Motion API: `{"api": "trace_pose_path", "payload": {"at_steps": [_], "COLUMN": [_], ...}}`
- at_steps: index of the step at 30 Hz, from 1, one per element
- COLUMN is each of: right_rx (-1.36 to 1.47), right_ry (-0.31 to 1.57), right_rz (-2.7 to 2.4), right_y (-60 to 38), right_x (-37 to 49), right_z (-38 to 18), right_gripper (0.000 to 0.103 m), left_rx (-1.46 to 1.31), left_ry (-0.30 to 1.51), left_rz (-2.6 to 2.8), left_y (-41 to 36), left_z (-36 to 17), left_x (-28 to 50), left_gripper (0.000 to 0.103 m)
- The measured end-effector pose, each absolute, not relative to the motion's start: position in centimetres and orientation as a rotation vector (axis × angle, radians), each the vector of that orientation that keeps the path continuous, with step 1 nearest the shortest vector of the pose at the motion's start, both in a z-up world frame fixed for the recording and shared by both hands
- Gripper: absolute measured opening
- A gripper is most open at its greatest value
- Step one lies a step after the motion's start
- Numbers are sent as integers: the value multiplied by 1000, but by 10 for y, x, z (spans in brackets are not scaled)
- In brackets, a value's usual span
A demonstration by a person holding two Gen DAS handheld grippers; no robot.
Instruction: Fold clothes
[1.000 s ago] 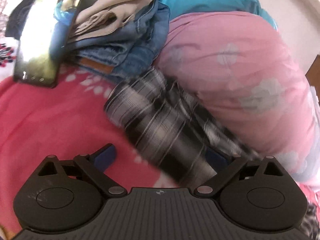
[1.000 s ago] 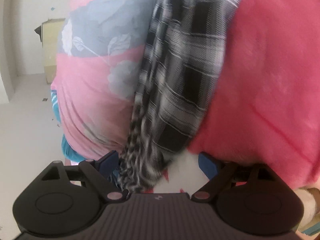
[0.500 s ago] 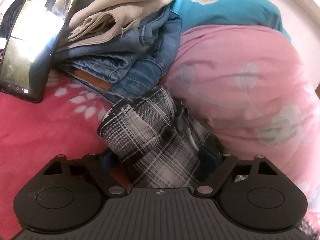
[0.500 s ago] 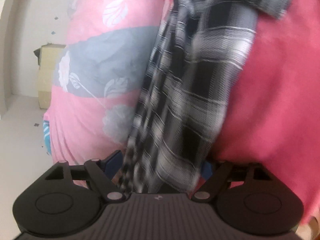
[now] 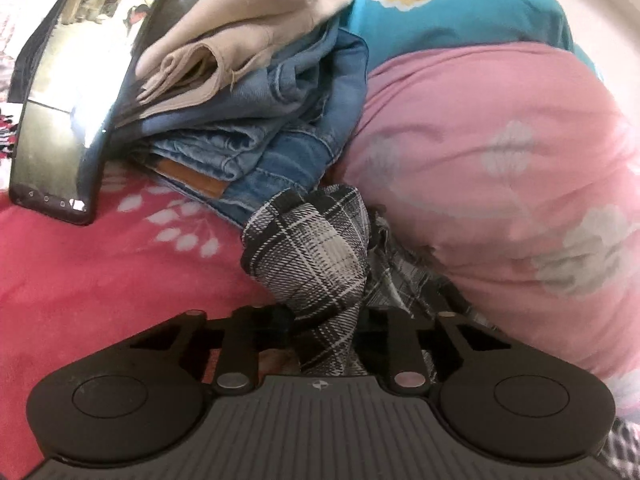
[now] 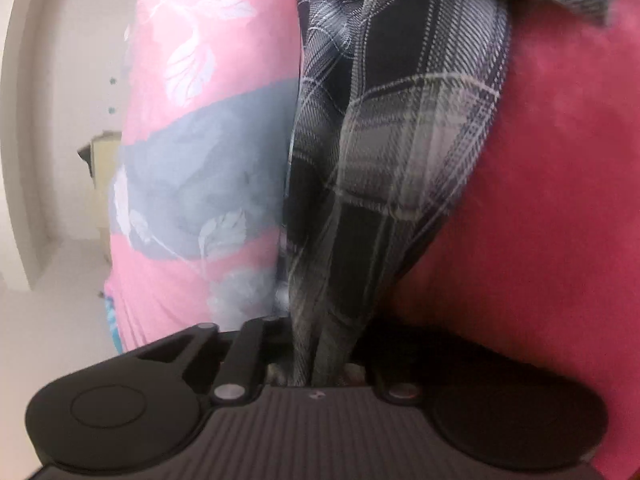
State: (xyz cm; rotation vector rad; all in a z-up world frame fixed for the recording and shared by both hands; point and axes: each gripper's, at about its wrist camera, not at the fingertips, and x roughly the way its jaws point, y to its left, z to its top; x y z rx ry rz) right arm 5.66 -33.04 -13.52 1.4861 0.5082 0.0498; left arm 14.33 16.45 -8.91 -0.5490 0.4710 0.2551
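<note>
Phone (image 5: pixel 76 96) leans at far left against folded jeans (image 5: pixel 272 148). My left gripper (image 5: pixel 326 320) is clamped on the plaid garment (image 5: pixel 316 264), bunched on the red blanket (image 5: pixel 100 272) beside a pink pillow (image 5: pixel 500 184). My right gripper (image 6: pixel 320 344) pinches the same cloth.

one black-and-white plaid garment (image 5: pixel 316 256), two black two-finger grippers (image 5: pixel 326 320) (image 6: pixel 320 344), one folded blue denim jeans pile (image 5: pixel 276 148), one beige folded top (image 5: pixel 240 36), one black smartphone (image 5: pixel 76 92), one pink floral pillow (image 5: pixel 500 184)
</note>
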Motion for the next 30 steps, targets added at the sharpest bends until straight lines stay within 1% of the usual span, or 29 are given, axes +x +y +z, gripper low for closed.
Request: {"api": "trace_pose_path", "payload": {"at_steps": [4, 12, 20, 24, 27, 30], "right_rx": [1476, 1483, 1474, 1458, 1422, 1315], "right_ry": [467, 488, 554, 588, 636, 732], "right_rz": [56, 75, 122, 136, 139, 105], "right_y": [-327, -321, -302, -292, -290, -296], "right_x": [49, 11, -33, -42, -43, -43], "right_z": [-123, -112, -104, -106, -109, -103], "right_gripper": [7, 6, 5, 5, 5, 12], "left_rx": [-590, -622, -671, -690, -680, -670], "left_ry": [447, 422, 441, 467, 476, 485], "left_rz": [268, 260, 326, 345, 329, 313], "left_y": [169, 188, 217, 228, 229, 229], "left_z": [-81, -64, -70, -79, -82, -86], "left_x": [129, 83, 18, 6, 7, 8], "left_gripper": [17, 17, 16, 16, 19, 24]}}
